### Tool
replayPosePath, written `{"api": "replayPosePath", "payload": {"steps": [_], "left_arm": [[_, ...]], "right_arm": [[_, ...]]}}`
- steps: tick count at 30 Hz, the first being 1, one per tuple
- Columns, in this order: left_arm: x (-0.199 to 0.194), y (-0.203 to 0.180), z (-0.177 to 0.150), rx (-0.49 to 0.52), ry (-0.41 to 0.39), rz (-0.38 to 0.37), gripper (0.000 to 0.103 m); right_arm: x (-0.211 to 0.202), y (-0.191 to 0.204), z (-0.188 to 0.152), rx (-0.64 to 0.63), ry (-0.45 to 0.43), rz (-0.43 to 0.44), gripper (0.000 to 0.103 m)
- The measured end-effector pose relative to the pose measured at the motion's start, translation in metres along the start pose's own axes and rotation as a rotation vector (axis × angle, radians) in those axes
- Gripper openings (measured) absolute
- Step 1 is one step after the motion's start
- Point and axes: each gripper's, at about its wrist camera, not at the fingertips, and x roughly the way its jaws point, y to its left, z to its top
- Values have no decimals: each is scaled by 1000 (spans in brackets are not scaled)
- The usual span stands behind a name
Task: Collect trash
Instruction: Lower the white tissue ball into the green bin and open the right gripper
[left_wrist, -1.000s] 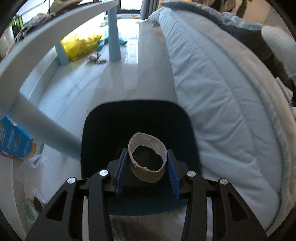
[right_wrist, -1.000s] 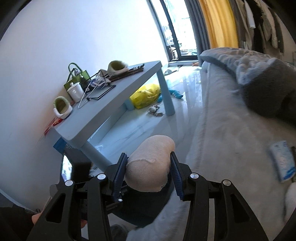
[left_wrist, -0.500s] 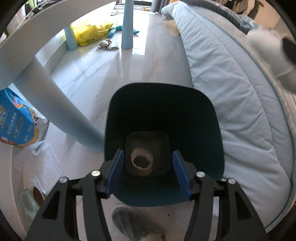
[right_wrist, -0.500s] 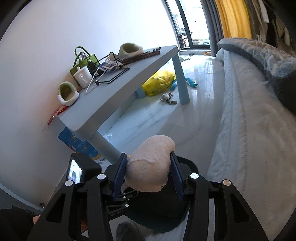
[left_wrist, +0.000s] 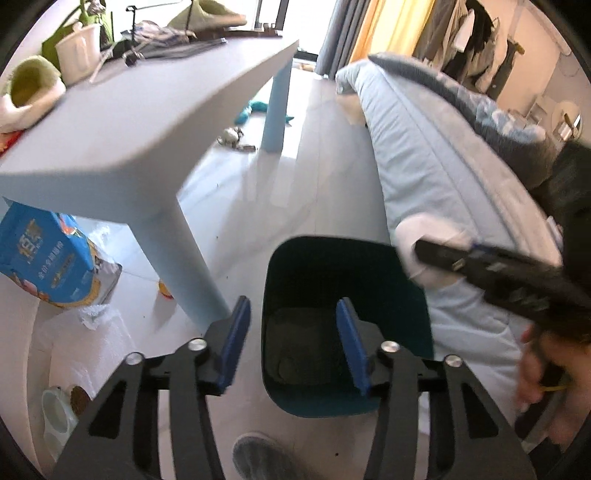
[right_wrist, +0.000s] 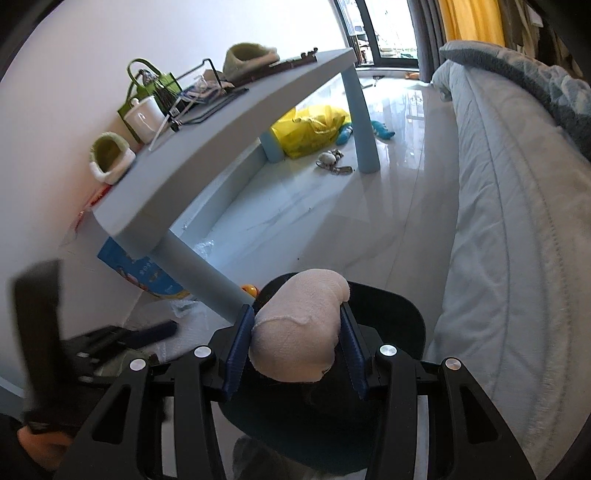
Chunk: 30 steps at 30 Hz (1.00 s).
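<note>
One beige crumpled wad of trash (right_wrist: 299, 328) sits pinched in the right hand-held gripper (right_wrist: 295, 341) above one dark teal plastic bin (left_wrist: 347, 295); the left hand-held gripper (left_wrist: 291, 345) is spread, empty.

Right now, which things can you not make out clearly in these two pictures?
- Bin contents, left wrist view: bottom too dark; only a dim shape.
- Bin, right wrist view: inside hidden behind the beige wad.
- Right gripper, left wrist view: motion-blurred.
- Left gripper, right wrist view: blurred.
</note>
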Motion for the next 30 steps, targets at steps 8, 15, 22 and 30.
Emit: {"api": "replayPosePath", "payload": {"steps": [8,15,22,30], "left_arm": [[-47,-7,19,-12,-143,-43,43],[-76,-11,28,-16,-211,-79,43],[-94,-18,31,-13,-257,-104,42],[-118,-24,41,6,-330,-61,42]], "right_arm": [[40,5,-7,0,67,-31,47],[72,4,-20,0,138,-62,47],[98,5,-35,-30,219,-119,48],[111,7,-51,-54,299,-148,53]]}}
